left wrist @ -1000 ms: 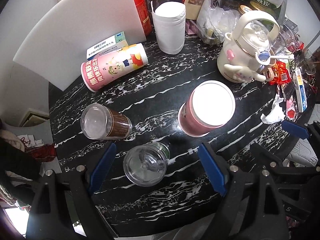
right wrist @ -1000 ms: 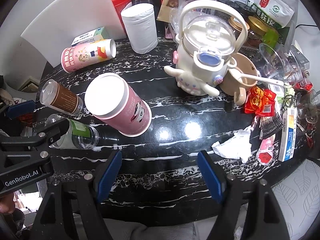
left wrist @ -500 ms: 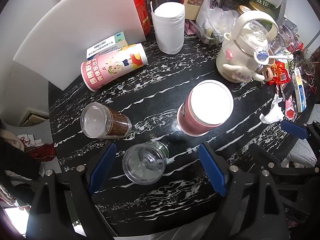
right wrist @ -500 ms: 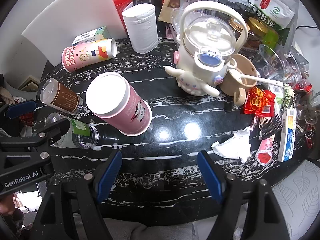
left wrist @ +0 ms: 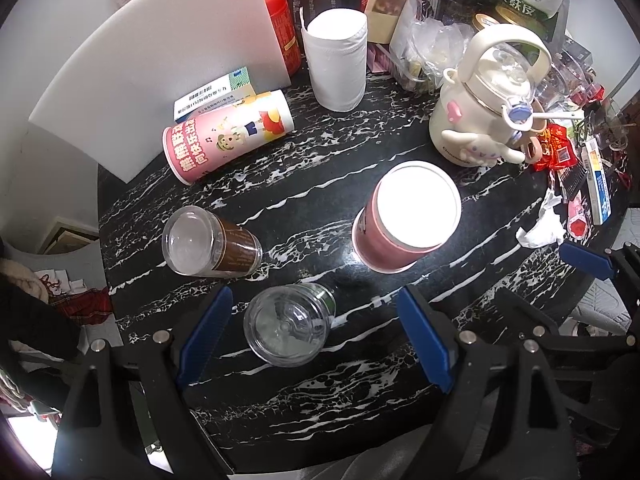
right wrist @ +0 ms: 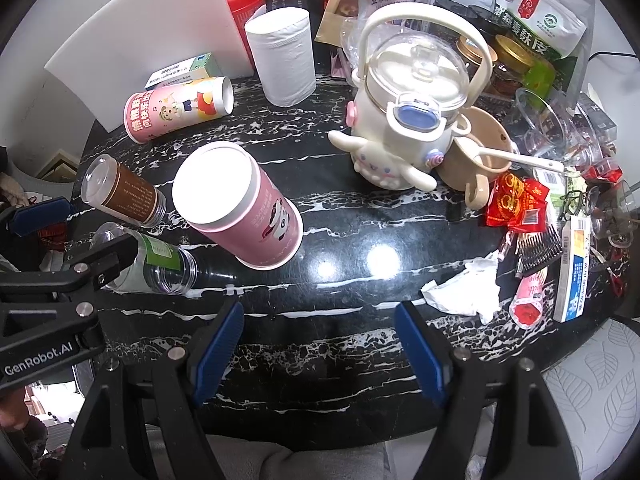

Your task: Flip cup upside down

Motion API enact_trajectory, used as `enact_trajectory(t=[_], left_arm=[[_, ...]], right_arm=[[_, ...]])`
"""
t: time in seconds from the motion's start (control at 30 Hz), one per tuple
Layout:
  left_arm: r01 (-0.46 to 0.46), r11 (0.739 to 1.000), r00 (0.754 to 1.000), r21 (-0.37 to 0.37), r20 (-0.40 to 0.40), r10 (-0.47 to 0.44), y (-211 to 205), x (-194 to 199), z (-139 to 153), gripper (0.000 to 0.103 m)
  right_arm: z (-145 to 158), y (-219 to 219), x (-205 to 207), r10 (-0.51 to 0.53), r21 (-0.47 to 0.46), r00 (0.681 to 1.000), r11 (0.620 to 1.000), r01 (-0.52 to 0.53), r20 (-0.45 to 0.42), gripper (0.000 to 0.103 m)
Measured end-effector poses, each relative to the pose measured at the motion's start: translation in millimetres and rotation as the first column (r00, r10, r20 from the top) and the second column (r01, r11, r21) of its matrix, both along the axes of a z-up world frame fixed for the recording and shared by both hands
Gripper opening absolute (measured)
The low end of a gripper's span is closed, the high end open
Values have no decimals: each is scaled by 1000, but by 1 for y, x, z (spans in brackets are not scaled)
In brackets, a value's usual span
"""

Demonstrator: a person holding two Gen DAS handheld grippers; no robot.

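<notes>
cup (left wrist: 404,220) (right wrist: 244,208): I see pink paper, white base up
pose: upside down, mouth on worktop (left wrist: 320,184)
place: mid-worktop

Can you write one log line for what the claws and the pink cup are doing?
left claw: open | right claw: open | pink cup: upside down on table, untouched

Cream kettle (right wrist: 404,120); paper roll (right wrist: 284,60); perhaps a comb (right wrist: 536,250).

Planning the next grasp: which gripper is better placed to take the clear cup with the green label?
Left. The clear cup lies between the open left gripper fingers. The right gripper, also open, hangs over bare table.
</notes>
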State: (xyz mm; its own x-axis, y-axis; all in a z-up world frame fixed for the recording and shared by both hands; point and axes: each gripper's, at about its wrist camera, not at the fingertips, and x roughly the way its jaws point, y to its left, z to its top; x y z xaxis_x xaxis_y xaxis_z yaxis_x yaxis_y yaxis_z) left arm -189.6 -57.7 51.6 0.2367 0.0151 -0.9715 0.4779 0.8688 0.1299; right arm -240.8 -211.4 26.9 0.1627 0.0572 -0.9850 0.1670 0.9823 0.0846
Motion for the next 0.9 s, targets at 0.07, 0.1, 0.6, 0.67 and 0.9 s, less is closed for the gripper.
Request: enact_trajectory(t=[0.07, 0.1, 0.6, 0.67, 0.9], left_arm=[[2, 1000, 1000, 0, 4, -2, -1, 0, 2, 84], [2, 1000, 1000, -1, 4, -2, 0, 0, 2, 84], [2, 1000, 1000, -16, -9, -2, 0, 0, 4, 84], [4, 1000, 1000, -16, -9, -4, 0, -1, 3, 84], [5, 1000, 1000, -22, -21, -6, 0, -2, 2, 84]], right_arm=[[1, 0, 0, 1, 0, 1000, 1000, -1, 1, 78], [1, -1, -1, 1, -1, 1000, 1000, -1, 2, 78], [1, -1, -2, 3, -6, 1000, 1000, -3, -4, 78], [1, -2, -2, 1, -7, 1000, 1000, -1, -4, 78], [1, -1, -3, 5, -11, 1000, 1000, -5, -6, 78]])
